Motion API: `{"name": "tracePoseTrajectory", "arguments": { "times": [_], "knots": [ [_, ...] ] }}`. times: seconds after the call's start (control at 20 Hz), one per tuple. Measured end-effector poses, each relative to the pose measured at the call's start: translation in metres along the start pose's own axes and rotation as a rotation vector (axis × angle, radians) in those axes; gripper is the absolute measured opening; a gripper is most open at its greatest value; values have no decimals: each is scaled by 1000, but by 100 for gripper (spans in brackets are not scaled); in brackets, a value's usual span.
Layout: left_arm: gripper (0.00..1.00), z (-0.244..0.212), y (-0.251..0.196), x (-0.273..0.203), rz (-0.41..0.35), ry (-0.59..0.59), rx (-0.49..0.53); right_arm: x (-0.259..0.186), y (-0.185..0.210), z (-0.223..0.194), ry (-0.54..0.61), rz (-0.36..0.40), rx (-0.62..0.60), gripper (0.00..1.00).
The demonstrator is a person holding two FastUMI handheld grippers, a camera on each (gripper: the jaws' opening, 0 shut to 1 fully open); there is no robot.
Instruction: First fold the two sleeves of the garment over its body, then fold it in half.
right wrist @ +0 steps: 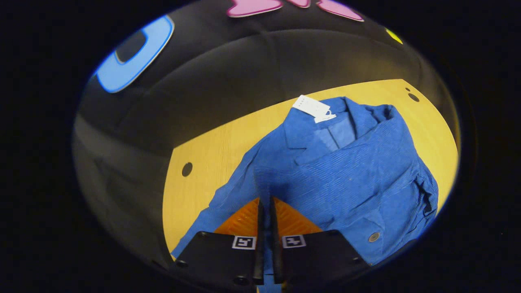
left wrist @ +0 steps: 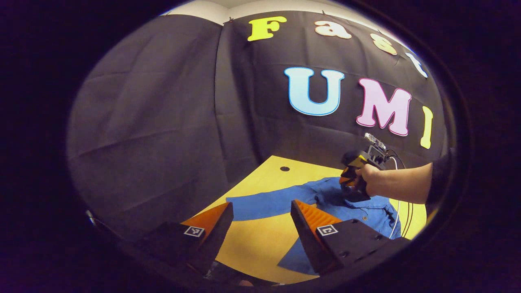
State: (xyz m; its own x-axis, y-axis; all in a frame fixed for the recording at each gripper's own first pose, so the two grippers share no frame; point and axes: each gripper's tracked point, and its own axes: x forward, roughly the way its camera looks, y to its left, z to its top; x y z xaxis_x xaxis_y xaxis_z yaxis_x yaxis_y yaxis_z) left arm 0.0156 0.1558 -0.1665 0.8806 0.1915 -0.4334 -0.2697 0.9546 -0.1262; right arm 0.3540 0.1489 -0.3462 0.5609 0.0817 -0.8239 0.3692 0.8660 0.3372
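Blue shirt (right wrist: 346, 171) lies on yellow bench (right wrist: 203, 154), collar end toward the booth wall, white tag (right wrist: 313, 108) at the collar. Right gripper (right wrist: 266, 221) sits low over the shirt; its fingers are pressed nearly together with a thin fold of blue fabric running between them, clamped on the shirt's sleeve side. A snap button (right wrist: 373, 236) shows near the shirt's lower edge, right of the fingers.

In left gripper view, left gripper (left wrist: 262, 215) hangs above the bench, fingers wide apart, nothing between them. One sleeve (left wrist: 264, 205) stretches flat across the bench just beyond the fingertips, apart from them; another bit of blue cloth lies beside the right-hand finger. Farther off, a hand (left wrist: 368, 179) holds the right gripper (left wrist: 352, 191) down on the shirt body. Round hole (left wrist: 285, 168) in the bench near the wall.
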Motion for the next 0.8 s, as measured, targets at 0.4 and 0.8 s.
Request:
{"name": "tracePoseTrajectory", "arguments": {
  "times": [0.4, 0.8],
  "knots": [
    [82, -14, 35, 54, -32, 54, 53, -32, 9, 4, -122, 68, -169, 99],
    [84, -78, 63, 218, -17, 479, -47, -134, -97, 76, -467, 28, -217, 98]
  ]
}}
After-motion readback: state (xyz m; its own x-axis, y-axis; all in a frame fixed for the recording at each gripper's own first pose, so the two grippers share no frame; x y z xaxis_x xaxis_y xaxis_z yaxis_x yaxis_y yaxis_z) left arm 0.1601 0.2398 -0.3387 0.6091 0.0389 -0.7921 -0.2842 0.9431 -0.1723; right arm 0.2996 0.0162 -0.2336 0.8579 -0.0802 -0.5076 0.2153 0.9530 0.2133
